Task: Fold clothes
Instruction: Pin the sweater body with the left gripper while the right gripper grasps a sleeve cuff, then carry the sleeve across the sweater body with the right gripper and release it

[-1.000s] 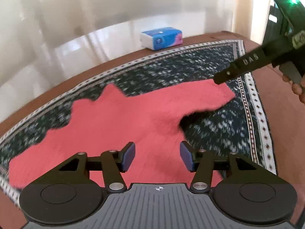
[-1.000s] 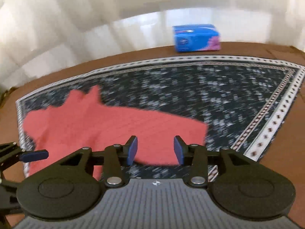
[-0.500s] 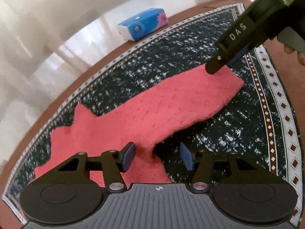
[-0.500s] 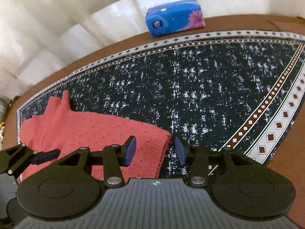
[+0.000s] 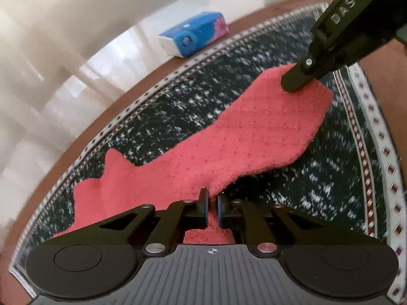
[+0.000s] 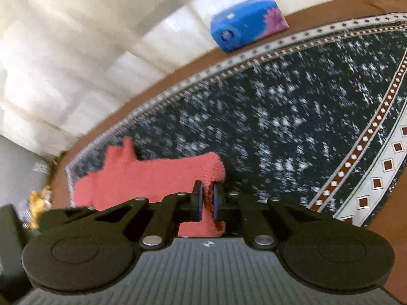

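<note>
A coral-red knitted garment (image 5: pixel 229 147) lies spread on a dark speckled cloth (image 5: pixel 318 190) on the table. My left gripper (image 5: pixel 213 203) is shut on the garment's near edge. My right gripper (image 6: pixel 208 198) is shut on a far corner of the same garment (image 6: pixel 152 178). In the left wrist view the right gripper (image 5: pixel 300 76) shows as a black arm with its tip on the garment's far right corner.
A blue tissue pack (image 5: pixel 193 35) stands at the back of the brown table (image 5: pixel 63 157), also seen in the right wrist view (image 6: pixel 244 25). The cloth has a white patterned border (image 6: pixel 381 157). White curtains hang behind.
Both grippers were open above the garment and have now closed on its edge. Both have dropped closer to the cloth.
</note>
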Demonstrator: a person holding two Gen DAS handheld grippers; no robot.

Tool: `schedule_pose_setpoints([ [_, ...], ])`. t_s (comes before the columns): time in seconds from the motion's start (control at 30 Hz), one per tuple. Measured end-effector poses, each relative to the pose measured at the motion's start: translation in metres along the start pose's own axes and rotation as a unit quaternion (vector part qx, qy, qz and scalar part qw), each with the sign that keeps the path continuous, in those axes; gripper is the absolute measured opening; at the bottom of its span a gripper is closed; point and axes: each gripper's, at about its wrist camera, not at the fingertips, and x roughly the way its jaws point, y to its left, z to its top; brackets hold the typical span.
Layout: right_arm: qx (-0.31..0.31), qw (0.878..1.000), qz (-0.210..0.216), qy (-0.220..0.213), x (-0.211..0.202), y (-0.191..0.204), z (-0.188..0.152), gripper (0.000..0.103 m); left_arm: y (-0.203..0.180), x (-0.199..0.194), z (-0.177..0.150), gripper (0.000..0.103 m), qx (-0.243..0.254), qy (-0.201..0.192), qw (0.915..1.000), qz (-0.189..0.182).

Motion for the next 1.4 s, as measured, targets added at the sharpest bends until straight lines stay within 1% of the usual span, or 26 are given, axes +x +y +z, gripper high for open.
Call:
schedule_pose_setpoints([
  [0.1,0.012,0.999,0.028,-0.017,-0.010,0.016,0.007,0.009,0.013,-0.003,-0.002,0.002,-0.055,-0.004,0.9982,-0.024],
  [0.2,0.016,0.998,0.059,-0.031,-0.016,0.040,0.013,0.009,0.024,-0.002,-0.011,0.003,-0.091,-0.010,0.9947,-0.047],
  [0.27,0.003,0.997,0.073,-0.034,-0.015,0.061,0.015,0.009,0.031,-0.002,-0.018,0.003,-0.115,-0.014,0.9913,-0.063],
  [0.4,-0.033,0.995,0.086,-0.024,-0.006,0.099,0.033,0.009,0.045,-0.001,-0.031,0.002,-0.161,-0.023,0.9822,-0.094],
  [0.5,-0.046,0.995,0.088,-0.010,0.011,0.118,0.041,0.009,0.059,0.001,-0.040,0.002,-0.198,-0.026,0.9730,-0.116],
  [0.53,-0.050,0.995,0.086,-0.005,0.017,0.124,0.042,0.009,0.062,0.000,-0.042,0.007,-0.204,-0.029,0.9708,-0.123],
  [0.57,-0.054,0.995,0.084,0.001,0.023,0.129,0.043,0.009,0.066,-0.002,-0.045,0.022,-0.208,-0.033,0.9687,-0.132],
  [0.63,-0.062,0.995,0.083,0.012,0.037,0.141,0.042,0.009,0.074,-0.009,-0.052,0.045,-0.212,-0.042,0.9665,-0.138],
  [0.67,-0.065,0.994,0.081,0.018,0.043,0.145,0.041,0.009,0.078,-0.012,-0.055,0.051,-0.215,-0.047,0.9654,-0.140],
  [0.7,-0.067,0.994,0.080,0.024,0.049,0.149,0.039,0.009,0.083,-0.017,-0.059,0.055,-0.215,-0.052,0.9650,-0.141],
  [0.77,-0.072,0.994,0.076,0.038,0.062,0.155,0.036,0.009,0.094,-0.025,-0.069,0.055,-0.213,-0.058,0.9645,-0.144],
  [0.9,-0.082,0.992,0.065,0.064,0.085,0.165,0.025,0.009,0.120,-0.042,-0.091,0.056,-0.223,-0.062,0.9633,-0.135],
  [1.03,-0.088,0.991,0.050,0.086,0.109,0.168,0.014,0.009,0.147,-0.043,-0.112,0.056,-0.257,-0.050,0.9590,-0.109],
  [1.13,-0.088,0.990,0.040,0.100,0.123,0.167,0.007,0.009,0.167,-0.036,-0.123,0.056,-0.289,-0.037,0.9522,-0.092],
  [1.23,-0.089,0.989,0.032,0.114,0.136,0.165,0.001,0.010,0.185,-0.033,-0.131,0.056,-0.322,-0.033,0.9424,-0.084],
  [1.27,-0.089,0.988,0.030,0.118,0.139,0.165,-0.001,0.012,0.189,-0.032,-0.133,0.056,-0.327,-0.031,0.9407,-0.084],
  [1.3,-0.089,0.988,0.028,0.122,0.143,0.164,-0.002,0.012,0.191,-0.030,-0.133,0.056,-0.327,-0.029,0.9412,-0.082],
  [1.33,-0.089,0.988,0.025,0.126,0.147,0.164,-0.004,0.014,0.190,-0.029,-0.132,0.056,-0.319,-0.028,0.9441,-0.078],
  [1.4,-0.091,0.987,0.021,0.130,0.149,0.163,-0.006,0.024,0.187,-0.028,-0.129,0.056,-0.301,-0.026,0.9504,-0.073],
])
